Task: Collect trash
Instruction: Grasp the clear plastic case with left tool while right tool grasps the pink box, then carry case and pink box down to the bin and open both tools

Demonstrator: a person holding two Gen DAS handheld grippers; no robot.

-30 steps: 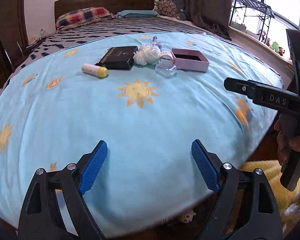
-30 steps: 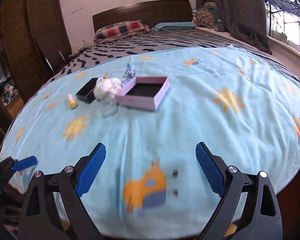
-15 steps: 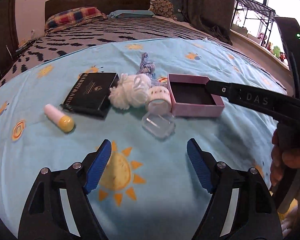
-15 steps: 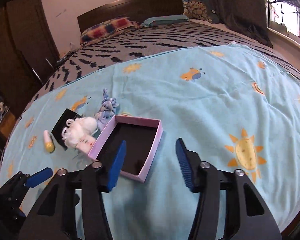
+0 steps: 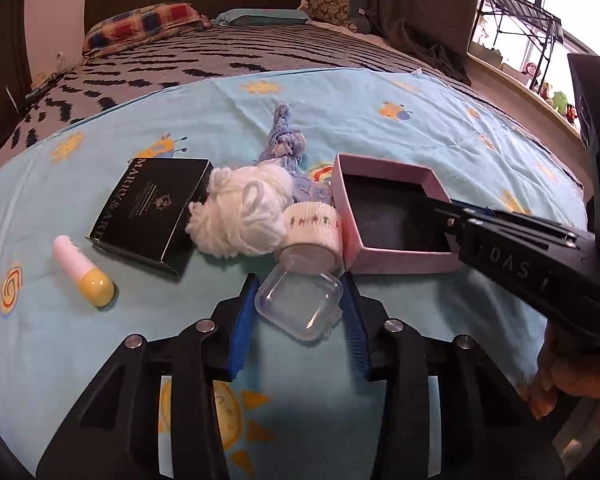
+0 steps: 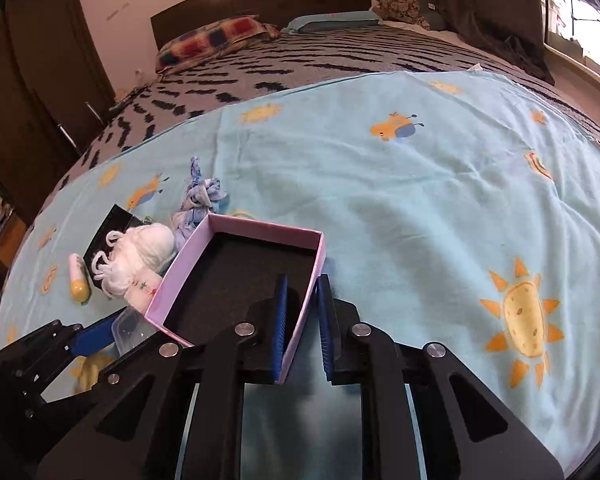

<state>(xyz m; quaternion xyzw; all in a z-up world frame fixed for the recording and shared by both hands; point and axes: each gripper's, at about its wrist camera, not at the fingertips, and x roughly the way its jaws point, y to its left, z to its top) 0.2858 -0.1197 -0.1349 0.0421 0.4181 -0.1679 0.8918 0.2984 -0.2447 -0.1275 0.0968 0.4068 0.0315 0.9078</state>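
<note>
My left gripper (image 5: 298, 312) is shut on a clear plastic case (image 5: 300, 304) lying on the light blue blanket (image 5: 380, 128). My right gripper (image 6: 303, 324) is shut on the near wall of an open pink box (image 6: 236, 264), one finger inside and one outside; the box also shows in the left wrist view (image 5: 388, 216). Beside it lie a white yarn ball (image 5: 240, 212), a white tape roll (image 5: 312, 228), a blue knotted cloth (image 5: 284, 140), a black box (image 5: 152, 208) and a white and yellow tube (image 5: 84, 272).
The blanket covers the foot of a bed with a black-patterned grey cover (image 5: 260, 48), pillows (image 5: 140, 24) and a dark headboard. A wardrobe (image 6: 40, 80) stands left, curtains and a window sill to the right.
Both grippers moved forward and closed. The left one closed around the clear case. The right one closed on the pink box's wall.
</note>
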